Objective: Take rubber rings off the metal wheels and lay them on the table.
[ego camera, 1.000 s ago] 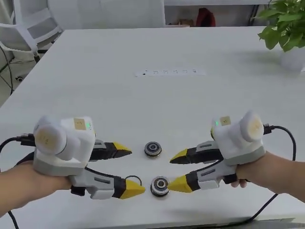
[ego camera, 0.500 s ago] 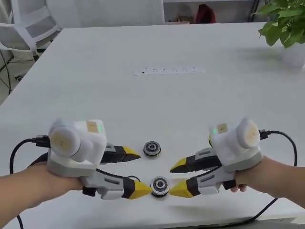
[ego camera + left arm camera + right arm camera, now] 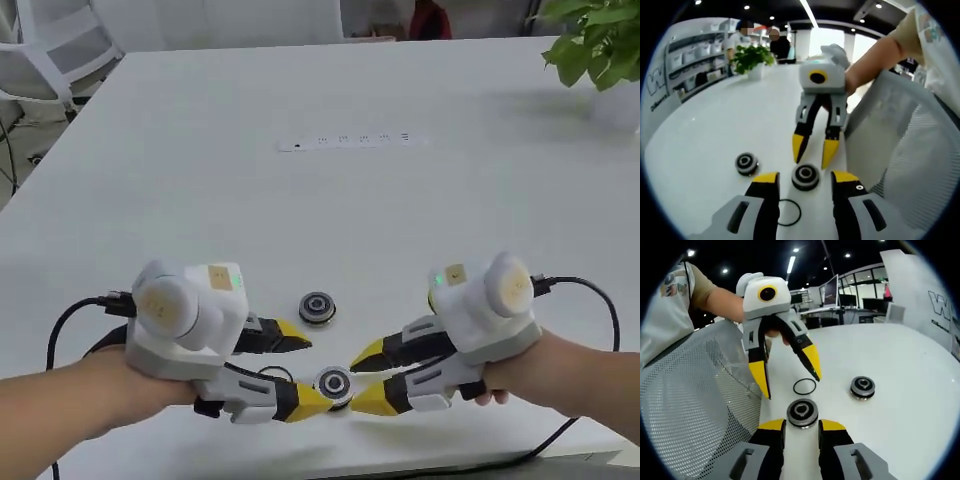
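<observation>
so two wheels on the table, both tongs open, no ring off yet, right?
One rubber ring already lies loose on the table, seen in the right gripper view. Two wheels, left tongs and right tongs open: correct.

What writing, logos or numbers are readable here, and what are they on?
"W": big letter on the white wall panel, rest cut off.
Under it, a smaller line: too blurred to read.
On the person's shirt, a print: too blurred to read.
</observation>
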### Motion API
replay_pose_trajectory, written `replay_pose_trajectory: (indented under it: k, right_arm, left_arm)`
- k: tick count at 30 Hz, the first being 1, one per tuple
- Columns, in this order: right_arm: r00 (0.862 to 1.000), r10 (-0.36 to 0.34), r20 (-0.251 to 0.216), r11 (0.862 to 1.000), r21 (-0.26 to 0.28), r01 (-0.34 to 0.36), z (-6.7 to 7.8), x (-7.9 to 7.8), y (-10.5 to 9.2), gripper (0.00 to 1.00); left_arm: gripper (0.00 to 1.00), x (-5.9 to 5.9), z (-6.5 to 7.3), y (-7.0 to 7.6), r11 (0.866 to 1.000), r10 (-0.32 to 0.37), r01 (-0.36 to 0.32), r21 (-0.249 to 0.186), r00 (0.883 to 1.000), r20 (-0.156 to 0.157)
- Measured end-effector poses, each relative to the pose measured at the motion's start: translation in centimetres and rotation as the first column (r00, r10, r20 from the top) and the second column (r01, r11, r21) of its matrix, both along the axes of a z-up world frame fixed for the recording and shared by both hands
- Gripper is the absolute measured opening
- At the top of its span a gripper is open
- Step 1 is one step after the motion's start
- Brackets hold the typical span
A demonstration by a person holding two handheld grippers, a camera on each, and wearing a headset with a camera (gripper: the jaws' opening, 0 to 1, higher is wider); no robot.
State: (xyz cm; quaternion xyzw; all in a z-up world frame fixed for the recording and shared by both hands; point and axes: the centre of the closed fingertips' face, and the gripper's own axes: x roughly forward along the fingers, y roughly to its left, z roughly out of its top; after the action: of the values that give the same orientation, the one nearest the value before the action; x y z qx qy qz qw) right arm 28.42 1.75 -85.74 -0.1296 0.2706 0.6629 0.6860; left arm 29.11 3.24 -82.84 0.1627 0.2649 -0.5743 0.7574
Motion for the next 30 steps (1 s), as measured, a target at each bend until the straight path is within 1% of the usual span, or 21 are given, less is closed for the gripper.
replay_pose_trajectory:
  k: [4,8,10,13,15,20,26,30]
  right_arm:
    - [1.000,0.001,-0.002,1.000,-0.001,-0.001,-0.3,-0.1,0.1,0.22]
    - [1.000,0.000,-0.008,1.000,0.001,0.000,-0.4,-0.1,0.1,0.21]
    - [1.000,-0.004,-0.008,1.000,0.003,0.004,-0.4,-0.1,0.2,0.20]
    - [1.000,-0.009,-0.012,1.000,0.007,0.010,-0.4,0.0,0.2,0.20]
    - [1.000,-0.010,-0.015,1.000,0.004,0.010,-0.6,-0.1,0.2,0.19]
    - [1.000,-0.014,-0.011,1.000,0.002,0.014,-0.7,0.0,0.1,0.18]
    - [1.000,-0.015,-0.009,1.000,0.002,0.015,-0.8,0.0,0.1,0.18]
    - [1.000,-0.017,-0.006,1.000,0.002,0.017,-0.8,0.0,0.1,0.17]
  left_arm:
    - [0.38,0.0,-0.4,-0.2,1.000,0.003,-0.003,0.002,1.000,-0.015]
    - [0.36,0.1,-0.7,-0.3,1.000,0.008,-0.008,0.003,1.000,-0.018]
    - [0.34,0.0,-0.8,-0.5,1.000,0.010,-0.010,0.000,1.000,-0.019]
    - [0.29,-0.1,-1.0,-0.7,1.000,0.007,-0.007,0.003,1.000,-0.028]
    - [0.28,-0.1,-1.2,-0.7,1.000,0.001,0.000,0.011,1.000,-0.024]
    - [0.25,0.1,-1.4,-0.9,1.000,0.002,-0.001,0.015,1.000,-0.019]
    - [0.19,0.1,-2.0,-1.2,1.000,-0.004,0.004,0.027,1.000,-0.014]
    - [0.15,0.3,-2.0,-1.5,1.000,-0.004,0.004,0.025,1.000,0.012]
